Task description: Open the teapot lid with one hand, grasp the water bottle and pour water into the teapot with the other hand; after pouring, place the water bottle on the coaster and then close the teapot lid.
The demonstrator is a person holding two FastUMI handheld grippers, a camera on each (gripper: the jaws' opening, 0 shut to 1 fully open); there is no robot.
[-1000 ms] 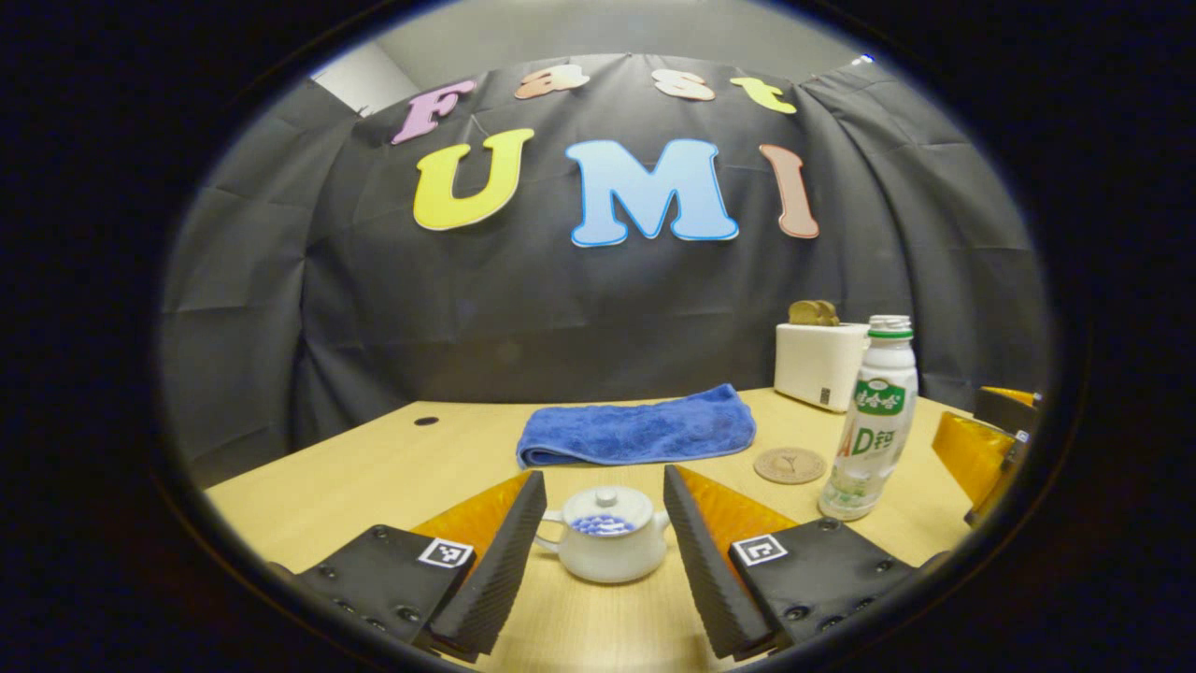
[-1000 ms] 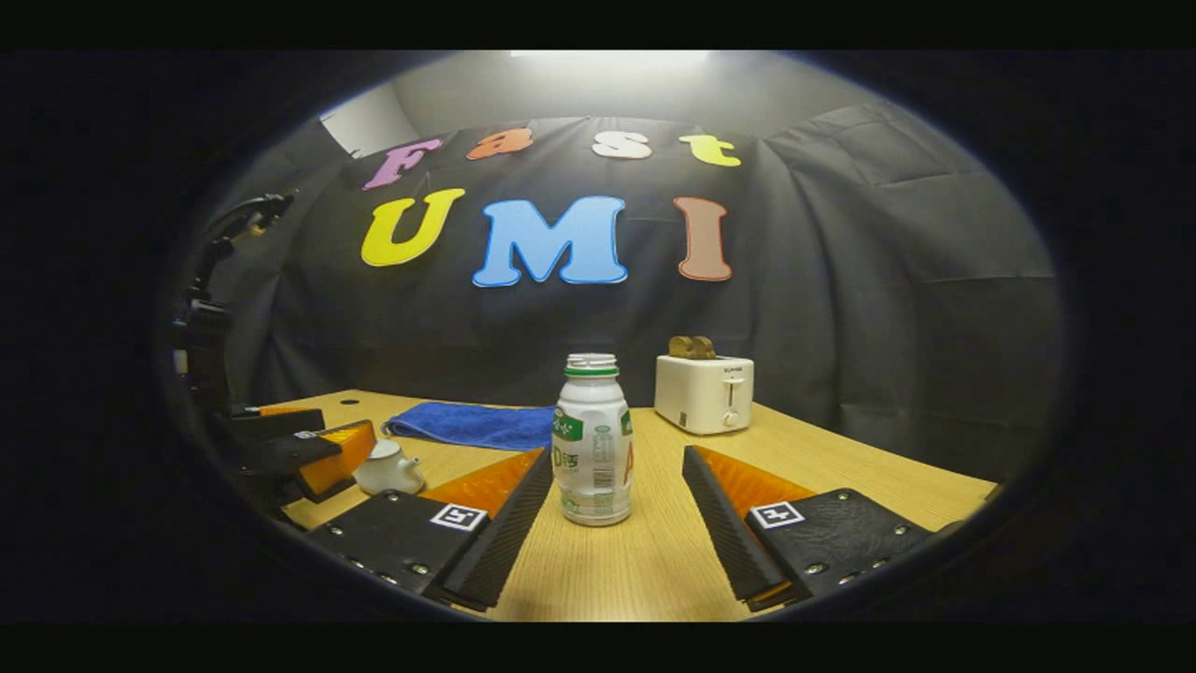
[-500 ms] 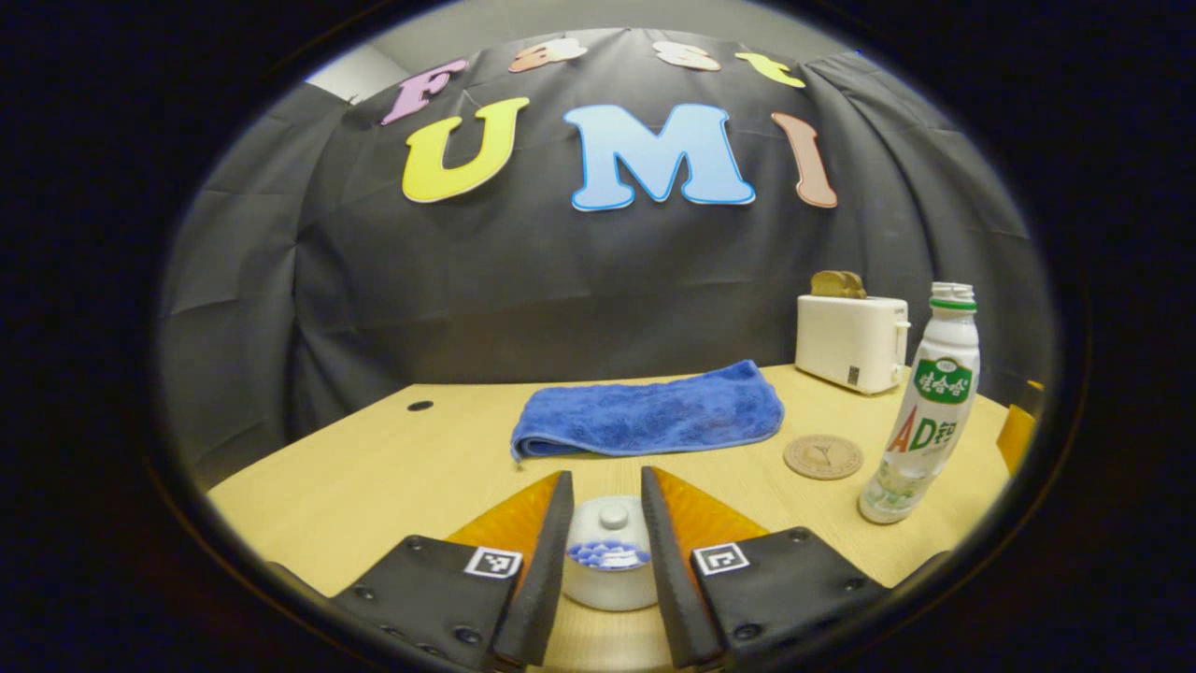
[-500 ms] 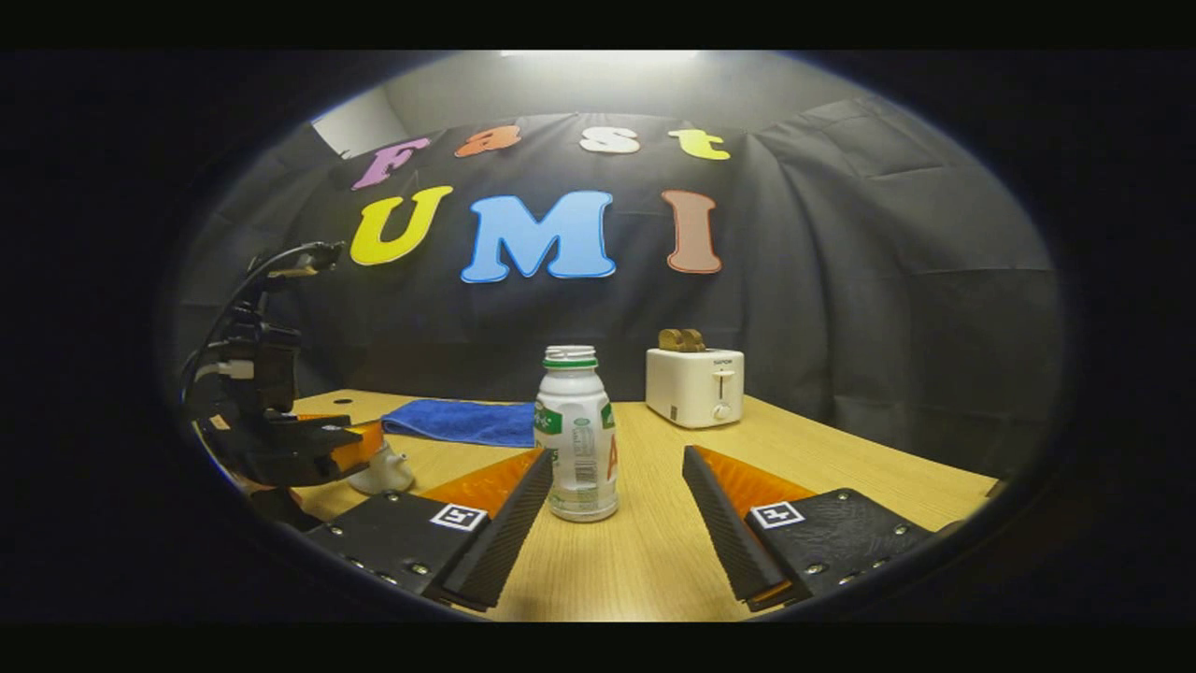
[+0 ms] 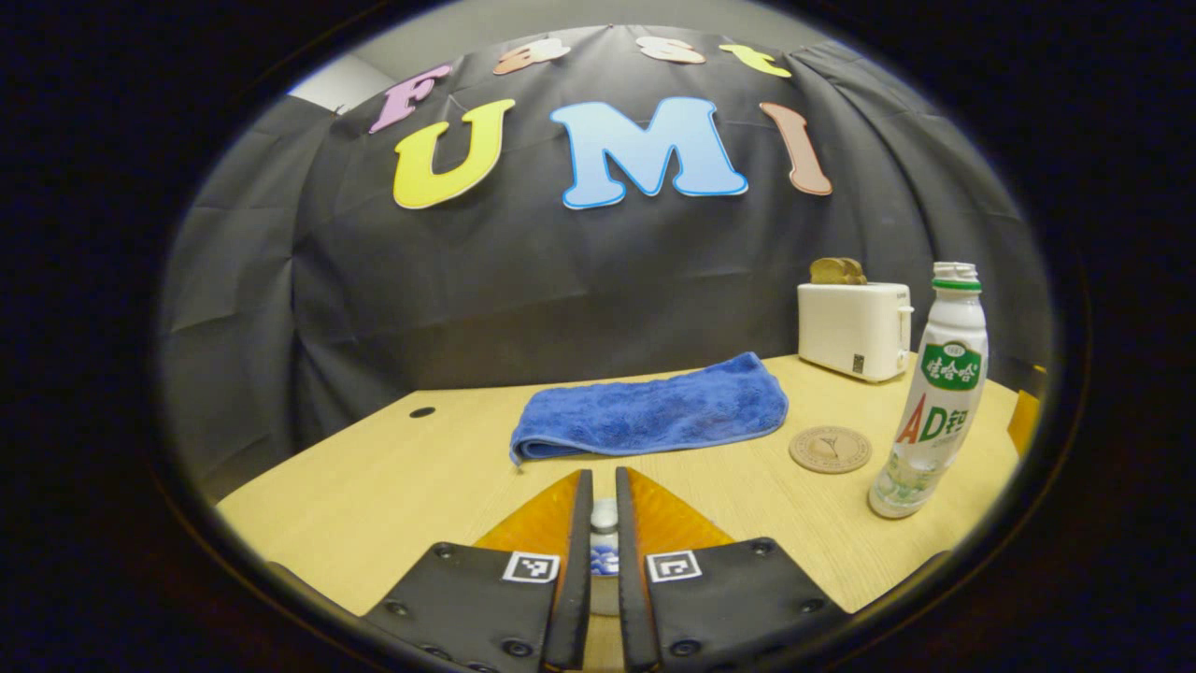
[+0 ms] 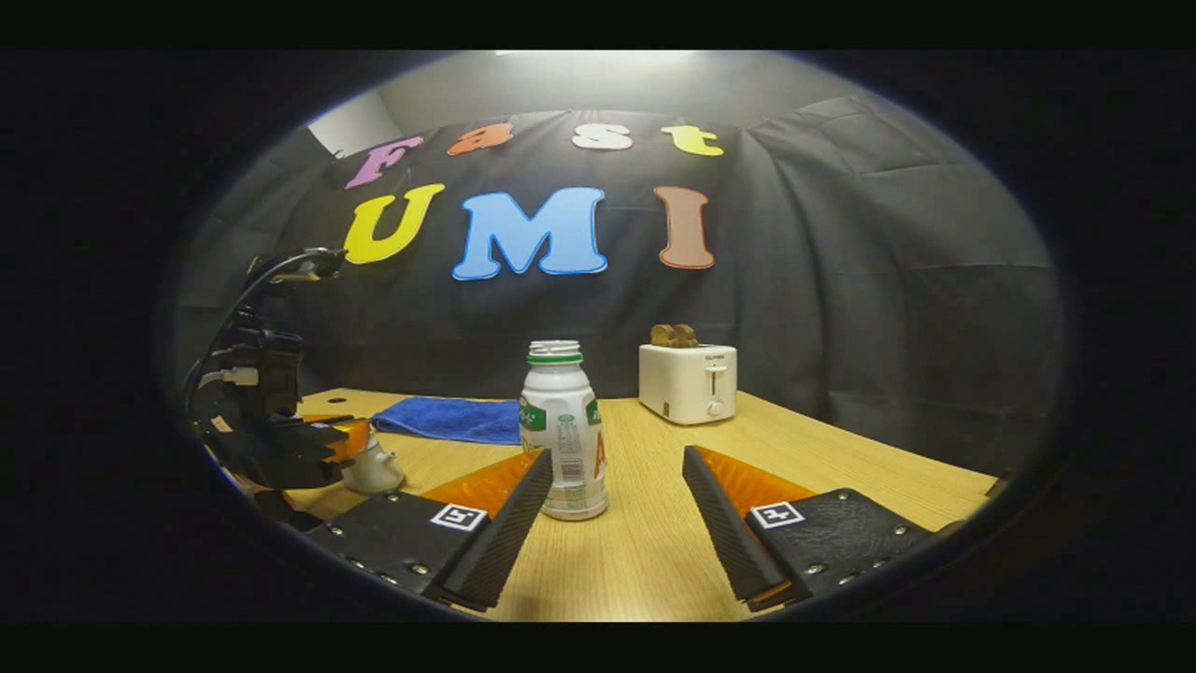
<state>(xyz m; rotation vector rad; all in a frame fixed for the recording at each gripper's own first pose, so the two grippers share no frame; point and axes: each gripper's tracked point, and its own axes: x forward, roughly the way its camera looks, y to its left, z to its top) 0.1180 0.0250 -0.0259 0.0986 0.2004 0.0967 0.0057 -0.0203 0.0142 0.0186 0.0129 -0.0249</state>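
**Left tongs pinch the teapot lid knob; right tongs wide by the bottle**

Left gripper view: the left tongs [image 5: 604, 523] stand narrow, pinching the teapot lid knob [image 5: 604, 512] between them. Beyond lie a blue towel [image 5: 654, 411], a round coaster [image 5: 830, 449], the upright water bottle [image 5: 934, 393] and a white toaster [image 5: 855, 327] on the counter [image 5: 374, 486].

Right gripper view: the right tongs [image 6: 612, 523] gape wide, the bottle [image 6: 561, 430] standing near their left finger. The teapot [image 6: 372, 467] sits far left under the other tongs [image 6: 318, 439].

The right gripper [image 6: 612, 514] stands wide open, the water bottle [image 6: 561, 432] upright just ahead near its left finger. Far left, the left gripper [image 6: 329, 439] sits atop the white teapot [image 6: 372, 470]; a toaster [image 6: 688, 381] stands behind.
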